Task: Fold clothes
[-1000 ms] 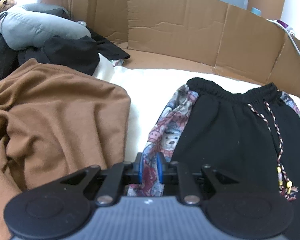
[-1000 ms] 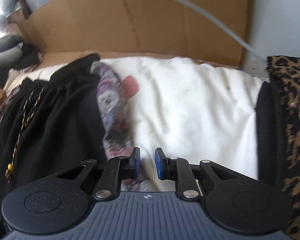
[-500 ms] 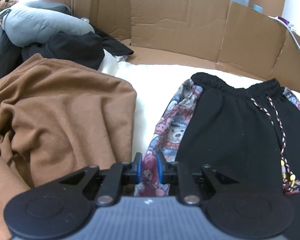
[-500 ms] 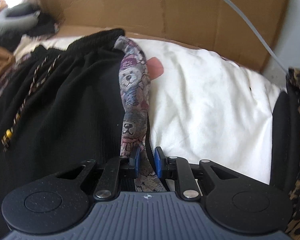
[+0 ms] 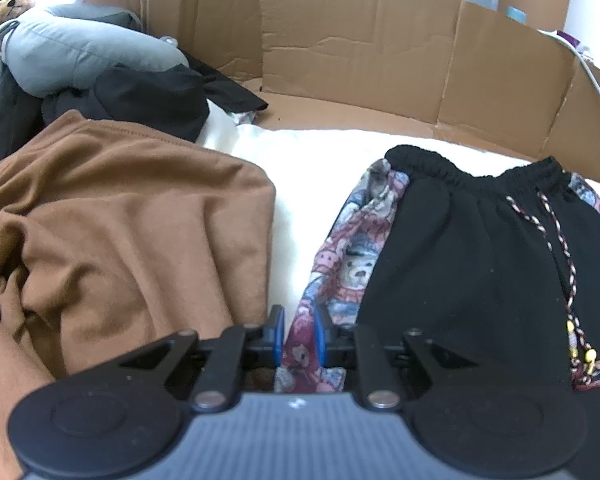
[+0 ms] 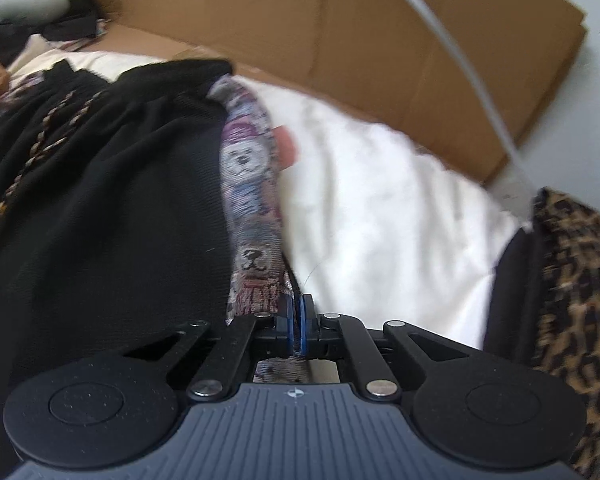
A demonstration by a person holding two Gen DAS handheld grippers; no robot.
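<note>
Right fingers: the right gripper (image 6: 297, 326) has just been closing; its blue fingers (image 6: 285, 320) are now pressed together on the thin edge of the patterned side panel (image 6: 249, 208) of the black trousers (image 6: 100, 208). Half a second ago they stood apart with that edge between them.
Left fingers: the left gripper (image 5: 299, 336) is narrowly parted and clamped on a bunched fold of the trousers' other bear-print panel (image 5: 352, 256); no change there across the frames.
Trousers: spread flat, waistband (image 5: 452, 170) away from the cameras, drawstring (image 5: 560, 264) lying on the front, on the white bedding (image 5: 308, 152) inside a cardboard surround (image 5: 360, 44).
What changed: only the right side, from straddling the edge to pinching it. The right view is blurred, so how much cloth it has is hard to say.
Meaning for the task: both side seams look held, so the garment seems ready to be lifted or folded over.
Nearby: brown garment (image 5: 120, 220) just left of the trousers, leopard-print cloth (image 6: 572, 280) to the right; both apart from the trousers.
</note>
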